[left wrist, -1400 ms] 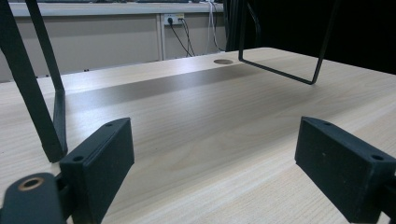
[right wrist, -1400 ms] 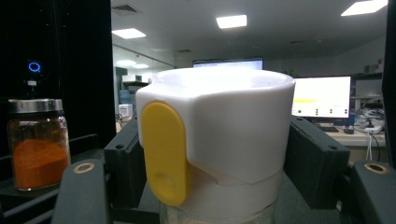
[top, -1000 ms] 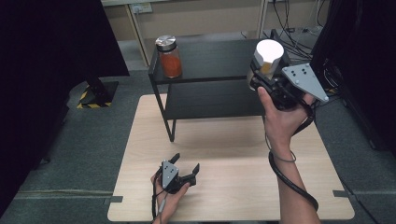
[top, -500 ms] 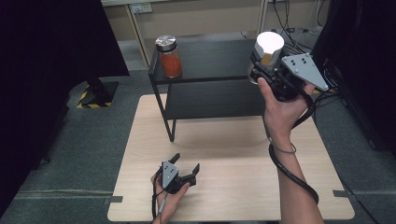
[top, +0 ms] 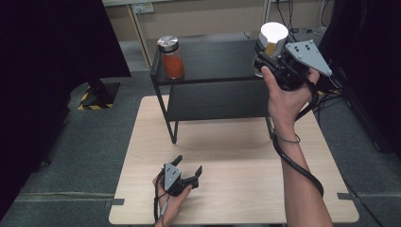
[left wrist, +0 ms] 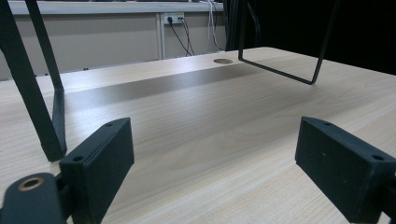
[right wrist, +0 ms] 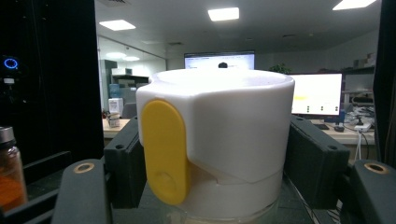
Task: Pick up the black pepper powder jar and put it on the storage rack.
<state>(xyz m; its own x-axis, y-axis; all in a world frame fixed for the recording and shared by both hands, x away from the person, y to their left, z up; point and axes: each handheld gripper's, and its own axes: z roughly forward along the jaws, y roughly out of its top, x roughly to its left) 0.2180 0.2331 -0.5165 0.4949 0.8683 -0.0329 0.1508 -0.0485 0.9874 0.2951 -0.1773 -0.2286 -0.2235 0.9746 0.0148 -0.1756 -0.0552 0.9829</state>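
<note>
- The right gripper (top: pixel 270 53), black with a grey three-cornered plate on top, is held in the person's right hand (top: pixel 286 97) above the far right corner of the black metal two-tier shelf (top: pixel 213 64).
- Its jaws are clamped on a white plastic jar cap with a yellow oval tab (right wrist: pixel 219 135); in the right gripper view the pads press on both sides of the cap, and a clear jar rim shows just under it.
- In the high view the same white-capped jar (top: pixel 273 37) sits between the jaws at the shelf's right end, though whether its base touches the shelf top I cannot tell.
- A glass jar of orange-red contents with a silver metal lid (top: pixel 171 57) stands upright on the far left of the shelf's top tier, well apart from the held jar.
- The left gripper (top: pixel 189 172), black too, rests in the person's left hand (top: pixel 169 201) on the near part of the light wooden table (top: pixel 236 156), left of centre.
- Its jaws stand wide apart with nothing between them; the left gripper view shows bare tabletop in the gap and the shelf's black legs (left wrist: pixel 44 107) beyond.
</note>
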